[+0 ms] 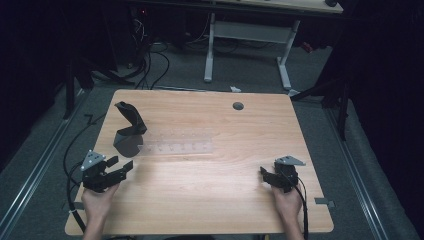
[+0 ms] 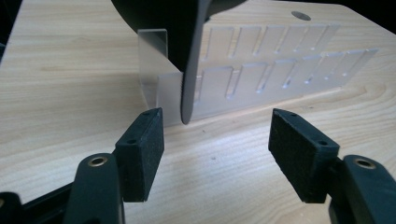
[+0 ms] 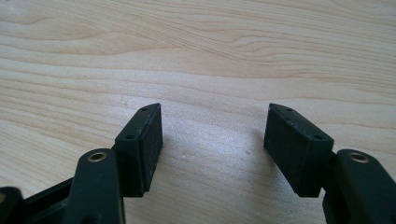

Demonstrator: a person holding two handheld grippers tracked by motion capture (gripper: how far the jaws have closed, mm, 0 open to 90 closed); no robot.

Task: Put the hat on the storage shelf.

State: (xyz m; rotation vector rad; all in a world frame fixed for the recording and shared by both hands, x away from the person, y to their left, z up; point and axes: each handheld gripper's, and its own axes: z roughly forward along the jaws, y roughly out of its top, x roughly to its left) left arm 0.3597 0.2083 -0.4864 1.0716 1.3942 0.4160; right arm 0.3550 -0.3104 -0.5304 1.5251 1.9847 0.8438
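The high view looks forward and down from above the person's side onto the whole wooden table (image 1: pixel 210 200), with floor and a further desk beyond its far edge; it stands well back.

The left gripper view rides low on the left gripper (image 2: pixel 217 140), close to the tabletop, facing a clear slotted rack (image 2: pixel 280 74) and a black stand (image 2: pixel 187 46) just ahead. The high view shares both: rack (image 1: pixel 177 142), stand (image 1: pixel 129 131), gripper (image 1: pixel 122 164).

The right gripper view sits equally low on the right gripper (image 3: pixel 212 135), facing bare wood at close range; the high view shows that gripper (image 1: pixel 264 173) near the table's right edge.
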